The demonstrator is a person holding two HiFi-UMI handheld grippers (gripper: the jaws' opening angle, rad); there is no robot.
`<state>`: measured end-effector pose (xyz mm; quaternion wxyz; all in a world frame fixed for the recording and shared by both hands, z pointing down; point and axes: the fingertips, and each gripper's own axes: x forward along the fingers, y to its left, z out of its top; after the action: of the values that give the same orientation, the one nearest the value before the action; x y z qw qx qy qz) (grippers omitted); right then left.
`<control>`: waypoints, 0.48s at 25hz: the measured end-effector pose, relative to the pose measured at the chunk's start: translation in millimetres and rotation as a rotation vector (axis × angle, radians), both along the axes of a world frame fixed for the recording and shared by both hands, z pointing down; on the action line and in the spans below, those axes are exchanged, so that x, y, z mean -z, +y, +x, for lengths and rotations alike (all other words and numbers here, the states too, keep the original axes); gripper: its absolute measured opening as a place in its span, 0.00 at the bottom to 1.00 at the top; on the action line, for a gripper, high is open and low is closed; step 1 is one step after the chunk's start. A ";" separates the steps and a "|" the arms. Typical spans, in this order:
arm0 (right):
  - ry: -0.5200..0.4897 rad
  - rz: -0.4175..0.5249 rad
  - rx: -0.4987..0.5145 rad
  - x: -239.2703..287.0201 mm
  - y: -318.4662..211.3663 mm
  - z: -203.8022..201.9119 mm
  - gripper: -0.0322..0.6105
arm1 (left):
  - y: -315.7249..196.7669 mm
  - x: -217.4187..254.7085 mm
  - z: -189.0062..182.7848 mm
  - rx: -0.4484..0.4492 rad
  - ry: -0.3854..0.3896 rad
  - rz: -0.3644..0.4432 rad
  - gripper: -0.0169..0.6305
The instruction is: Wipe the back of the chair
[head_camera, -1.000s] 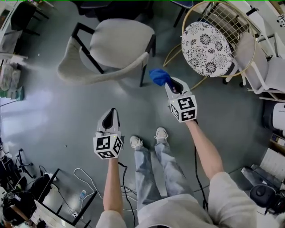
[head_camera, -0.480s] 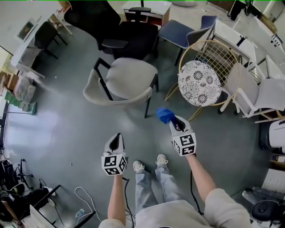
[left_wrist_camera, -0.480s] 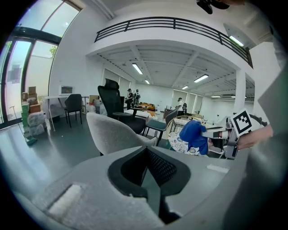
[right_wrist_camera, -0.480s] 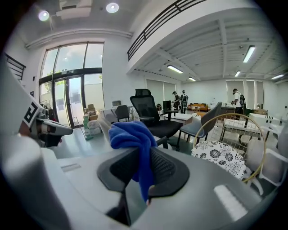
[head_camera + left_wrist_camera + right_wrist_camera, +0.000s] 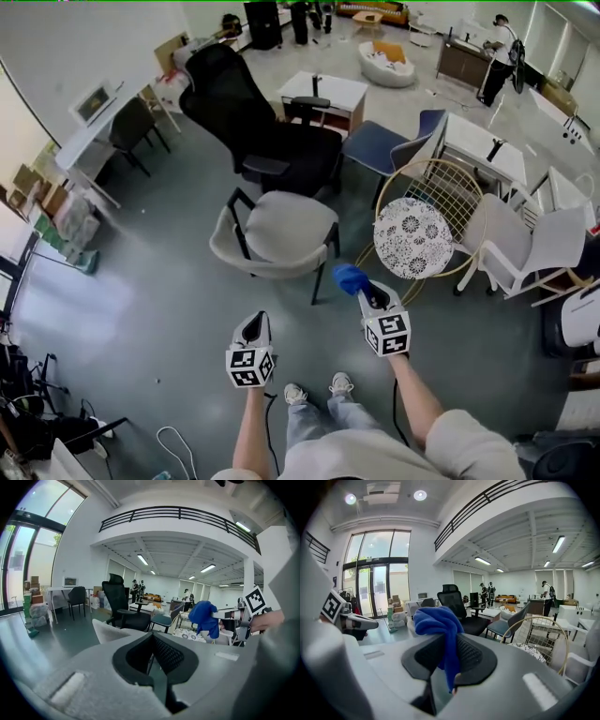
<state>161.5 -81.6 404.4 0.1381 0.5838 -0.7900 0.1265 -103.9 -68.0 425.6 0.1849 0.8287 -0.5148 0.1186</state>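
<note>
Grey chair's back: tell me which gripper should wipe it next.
Right. The right gripper is shut on the blue cloth, held out toward the grey chair. The left gripper is shut with nothing in it, so it has nothing to wipe with.

Head view: high, facing steeply down at floor (image 5: 141, 300).
Gripper views: low, level, forward.
Shared: black office chair (image 5: 225, 94), all views.

Bright, even daylight. Windows (image 5: 377, 581) blown out white; ceiling strip lights (image 5: 143, 559) lit. Pale glare patch on floor (image 5: 89, 314). Shadows soft. Heavy fisheye bend, black vignette in gripper views; head view edges curved too. Left tool (image 5: 151, 641), right tool (image 5: 449, 644) soft, close to lens.
</note>
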 end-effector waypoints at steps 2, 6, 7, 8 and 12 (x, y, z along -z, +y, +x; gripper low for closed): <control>0.007 0.023 0.001 20.3 0.0 1.9 0.16 | 0.0 16.6 0.4 -0.001 0.008 0.015 0.03; 0.002 0.047 -0.004 51.9 0.9 4.4 0.16 | 0.4 45.0 -4.7 -0.002 0.005 0.044 0.03; 0.002 0.050 -0.007 57.9 1.0 5.3 0.16 | -0.3 51.0 -6.5 -0.001 0.003 0.051 0.03; 0.001 0.052 -0.013 63.6 1.4 6.3 0.16 | -0.9 56.8 -8.3 -0.001 0.001 0.057 0.03; -0.010 0.055 -0.033 79.7 10.5 8.6 0.16 | 5.2 73.8 -16.1 0.011 0.005 0.062 0.03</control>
<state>170.1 -71.2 324.6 0.1159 0.5998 -0.7840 0.1099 -120.0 -62.8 351.8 0.1611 0.8315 -0.5224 0.0993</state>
